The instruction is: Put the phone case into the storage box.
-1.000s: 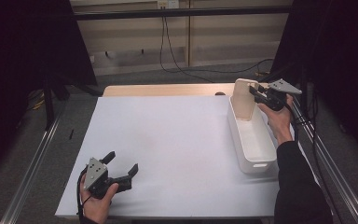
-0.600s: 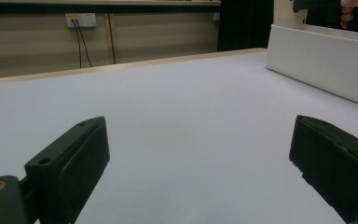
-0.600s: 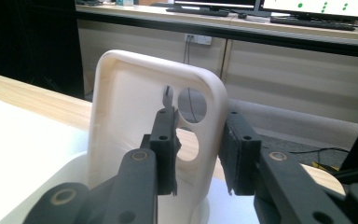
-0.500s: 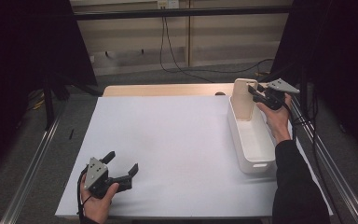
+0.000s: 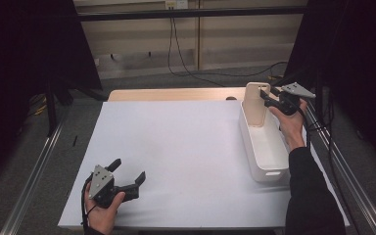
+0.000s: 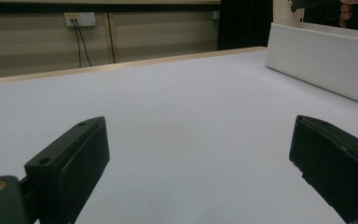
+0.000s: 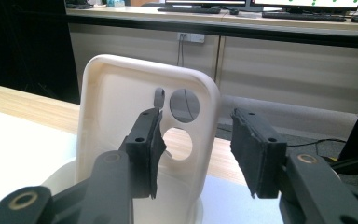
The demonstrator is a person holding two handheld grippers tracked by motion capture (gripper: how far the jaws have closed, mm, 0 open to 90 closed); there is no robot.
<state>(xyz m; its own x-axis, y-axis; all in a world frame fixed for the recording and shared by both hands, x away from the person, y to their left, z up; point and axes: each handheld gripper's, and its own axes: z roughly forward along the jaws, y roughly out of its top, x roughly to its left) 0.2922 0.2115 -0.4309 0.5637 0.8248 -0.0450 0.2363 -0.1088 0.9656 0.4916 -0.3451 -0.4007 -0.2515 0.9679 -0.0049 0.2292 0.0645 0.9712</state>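
Seeing the left gripper [image 5: 126, 174] at lower left of the high view, low over the white sheet-covered table [image 5: 176, 147], held in the person's left hand [image 5: 103, 213]. Its jaws stand wide apart with nothing between them. In the left gripper view I get the two black jaws at the bottom corners, bare white surface between them, and the long side wall of the white rectangular plastic bin [image 6: 321, 56] at upper right of frame.

The right gripper [image 5: 269, 100] sits at upper right of the high view, at the far end of the white rectangular plastic bin [image 5: 267, 147], which lies along the right side of the table. The right hand [image 5: 291, 125] holds it, dark sleeve running down to the bottom edge.

The cream plastic phone case with round camera cut-outs [image 5: 255, 104] stands upright at the bin's far end, lower part inside it. In the right gripper view the case [image 7: 121, 116] fills centre-left, hollow side towards the camera. The jaws are partly open: the left-of-frame one overlaps the case's inner face near the cut-outs, the right-of-frame one stands clear beyond the case's edge with a gap. I can't tell whether the left one actually touches the case. Not clamped on it.

A light wooden strip [image 5: 176, 94] of the table shows along the far edge of the sheet.
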